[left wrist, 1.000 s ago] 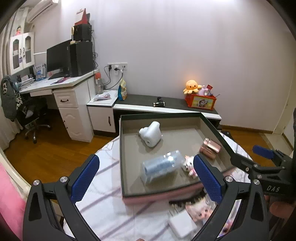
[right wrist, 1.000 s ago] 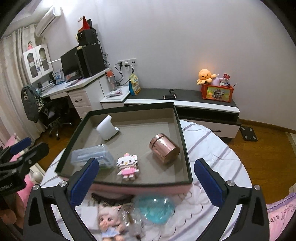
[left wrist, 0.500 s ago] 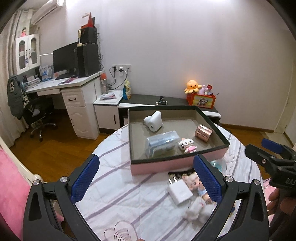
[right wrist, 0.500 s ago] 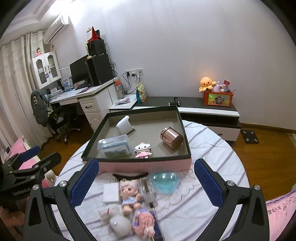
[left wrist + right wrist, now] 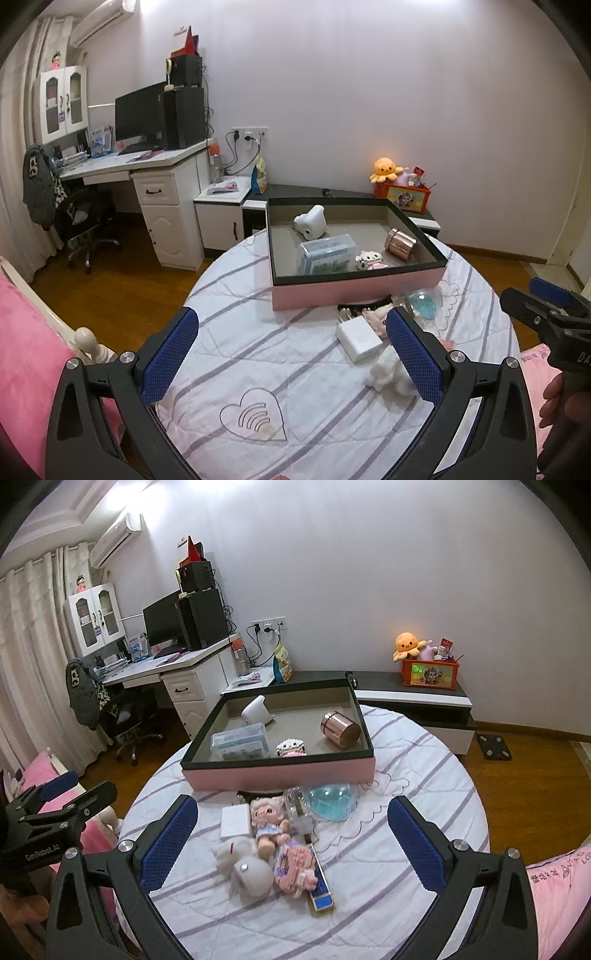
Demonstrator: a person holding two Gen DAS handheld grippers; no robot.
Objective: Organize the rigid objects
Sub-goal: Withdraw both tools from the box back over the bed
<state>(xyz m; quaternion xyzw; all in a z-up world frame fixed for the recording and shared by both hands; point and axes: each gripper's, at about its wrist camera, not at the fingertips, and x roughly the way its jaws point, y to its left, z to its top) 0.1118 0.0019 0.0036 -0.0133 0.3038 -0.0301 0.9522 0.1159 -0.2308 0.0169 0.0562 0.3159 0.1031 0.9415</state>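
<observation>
A pink box with a dark rim stands on the round table. It holds a white device, a clear blue case, a Hello Kitty figure and a copper tin. In front of it lie a white charger, a doll, a blue clear dish, a white plush and a pink block figure. My left gripper and right gripper are open and empty, held back above the table's near side.
The table has a striped white cloth. A pink bed lies at the left. A white desk with a monitor and an office chair stand behind, and a low cabinet with an orange toy box is by the wall.
Both grippers have pulled back and up from the box. The box looks smaller and the loose items in front of it have come into view.
</observation>
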